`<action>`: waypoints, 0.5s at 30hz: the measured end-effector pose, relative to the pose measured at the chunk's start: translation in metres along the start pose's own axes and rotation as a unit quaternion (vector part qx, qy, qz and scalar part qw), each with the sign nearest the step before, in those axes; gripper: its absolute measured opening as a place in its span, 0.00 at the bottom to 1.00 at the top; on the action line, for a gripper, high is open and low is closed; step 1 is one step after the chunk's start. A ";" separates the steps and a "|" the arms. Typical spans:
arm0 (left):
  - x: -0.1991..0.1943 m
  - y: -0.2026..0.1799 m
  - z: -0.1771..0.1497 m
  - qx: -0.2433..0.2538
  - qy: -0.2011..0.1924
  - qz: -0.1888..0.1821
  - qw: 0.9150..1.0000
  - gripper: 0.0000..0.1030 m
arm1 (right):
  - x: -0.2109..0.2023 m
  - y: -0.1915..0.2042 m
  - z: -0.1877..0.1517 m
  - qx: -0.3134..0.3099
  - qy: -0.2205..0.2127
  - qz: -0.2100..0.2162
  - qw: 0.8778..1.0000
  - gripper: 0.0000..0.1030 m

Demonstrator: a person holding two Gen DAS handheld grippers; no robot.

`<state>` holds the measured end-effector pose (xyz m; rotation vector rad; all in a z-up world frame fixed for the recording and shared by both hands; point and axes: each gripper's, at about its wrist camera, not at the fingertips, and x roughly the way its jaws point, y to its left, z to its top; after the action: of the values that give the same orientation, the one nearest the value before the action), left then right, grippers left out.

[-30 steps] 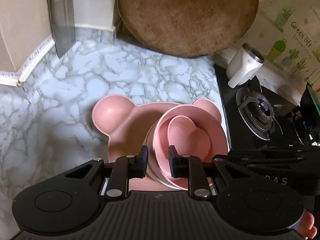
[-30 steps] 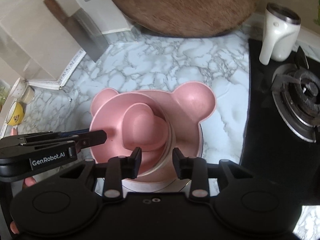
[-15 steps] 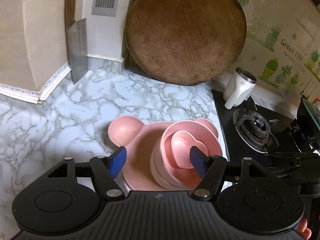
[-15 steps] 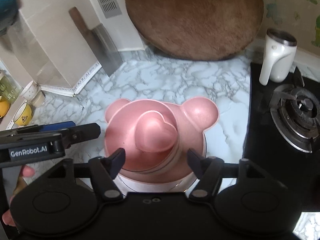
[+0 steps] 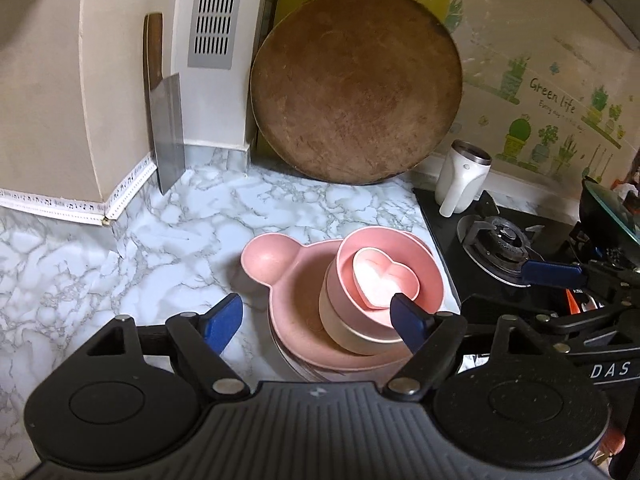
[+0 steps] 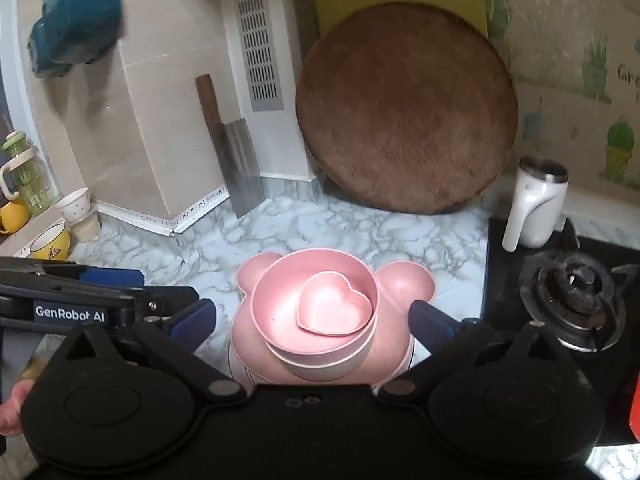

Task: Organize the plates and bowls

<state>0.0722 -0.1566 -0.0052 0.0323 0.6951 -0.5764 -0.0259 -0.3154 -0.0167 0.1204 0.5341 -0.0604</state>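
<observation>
Both tongs have sprung wide apart and drawn back from the stack since a second ago, and grip nothing. Left tongs (image 5: 316, 318) hover over the near edge of the bear-shaped plate (image 5: 280, 280); right tongs (image 6: 312, 318) straddle the round pink bowl (image 6: 288, 304), clear of it. Inside that bowl sits the heart-shaped dish (image 6: 332, 304), the whole stack resting on the marble desk (image 6: 320, 224). "GenRobot.AI" reads on the left tool's side; beyond, the wall sticker (image 5: 552, 98) says "Green life".
</observation>
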 end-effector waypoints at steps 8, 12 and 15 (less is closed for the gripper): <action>-0.010 0.008 -0.018 -0.014 0.003 -0.011 1.000 1.00 | -0.018 0.004 -0.022 0.014 -0.033 0.017 0.999 1.00; -0.012 0.010 -0.024 -0.013 0.002 -0.001 1.000 1.00 | -0.022 0.012 -0.025 0.003 -0.035 -0.010 0.999 1.00; -0.014 0.012 -0.028 -0.013 0.002 0.001 1.000 1.00 | -0.024 0.014 -0.026 0.007 -0.035 -0.015 0.999 1.00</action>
<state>0.0532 -0.1337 -0.0203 0.0096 0.7055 -0.5654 -0.0581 -0.2975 -0.0255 0.1227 0.4666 -0.0972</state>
